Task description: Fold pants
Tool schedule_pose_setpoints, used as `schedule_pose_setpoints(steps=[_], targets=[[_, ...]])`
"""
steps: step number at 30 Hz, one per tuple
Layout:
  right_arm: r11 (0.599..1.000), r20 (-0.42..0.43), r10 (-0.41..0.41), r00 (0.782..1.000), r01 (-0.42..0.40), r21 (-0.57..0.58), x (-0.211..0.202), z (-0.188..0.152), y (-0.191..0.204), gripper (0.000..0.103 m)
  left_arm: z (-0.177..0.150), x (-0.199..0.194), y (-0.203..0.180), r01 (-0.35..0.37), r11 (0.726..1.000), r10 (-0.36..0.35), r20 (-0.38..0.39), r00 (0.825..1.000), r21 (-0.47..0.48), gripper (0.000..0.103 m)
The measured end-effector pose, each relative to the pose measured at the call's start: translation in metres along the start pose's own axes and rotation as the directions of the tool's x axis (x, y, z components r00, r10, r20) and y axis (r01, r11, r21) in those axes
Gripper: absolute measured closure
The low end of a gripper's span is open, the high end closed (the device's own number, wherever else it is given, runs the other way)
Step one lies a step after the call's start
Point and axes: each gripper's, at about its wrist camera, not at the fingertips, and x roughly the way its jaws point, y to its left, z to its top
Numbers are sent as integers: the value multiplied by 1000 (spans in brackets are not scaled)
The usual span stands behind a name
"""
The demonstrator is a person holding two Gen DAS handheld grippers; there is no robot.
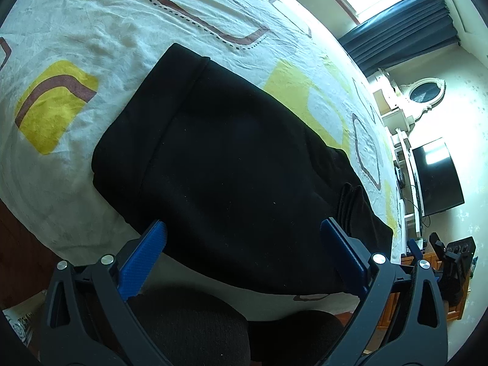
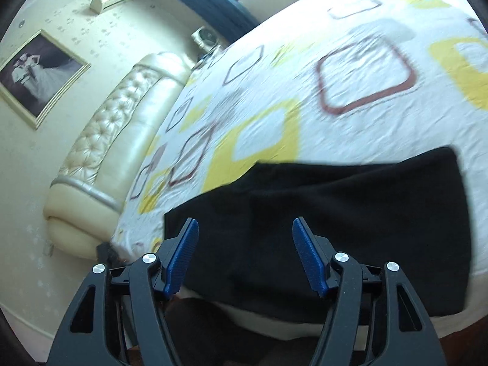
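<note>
At the bottom of the left wrist view the left tongs [image 1: 242,238] stand wide apart, their blue pads [image 1: 146,256] hanging over the near edge of the black pants [image 1: 231,158] with nothing pinched between them. Below them a dark rounded shape fills the bottom of the frame; what it is cannot be told. The pants lie folded into a compact dark block on the bed [image 1: 100,33], reaching from the lower middle up toward the centre of the frame, with a seam line near the far end and a bunched fold at the right edge. Beyond them the patterned sheet, white with yellow and brown squares, runs to the top left. At far right are a dark screen [image 1: 437,180], an oval mirror [image 1: 425,91] and a blue curtain [image 1: 402,27] beneath a bright window.

In the right wrist view, which is blurred, the right tongs [image 2: 245,228] are also apart and empty, above the near left part of the pants [image 2: 350,213]. Farther off at left sit the cream tufted headboard [image 2: 122,134] and a framed picture [image 2: 39,76].
</note>
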Motion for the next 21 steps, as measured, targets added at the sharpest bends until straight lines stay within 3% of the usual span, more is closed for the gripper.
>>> schedule_pose_setpoints(steps=[4,9,12,13,14,17,21], targets=[[965,45,-128,991,114,236,-29,19,-108,37,-3,1,-6,-4,999,3,5,1000,33,3],[925,6,-98,995,89,371,-1,19,-174,37,-8,8,-8,-4,999,5,-24,1000,40,3],[929,-1,-54,999,50,368,17,22,-181,64,-11,10,-7,-8,999,9,-30,1000,37,3],[932,-15,-63,998,65,355,21,23,-181,71,-12,10,-7,-9,999,10,-31,999,38,3],[936,-26,-67,997,72,346,20,24,-185,72,-12,11,-7,-12,999,13,-32,999,40,3],[931,-23,-43,999,49,361,15,22,-188,71,-13,12,-8,-15,999,16,-36,999,47,3],[921,-47,37,998,-16,389,-4,8,-187,44,-13,11,-7,-12,999,14,-35,999,51,3]])
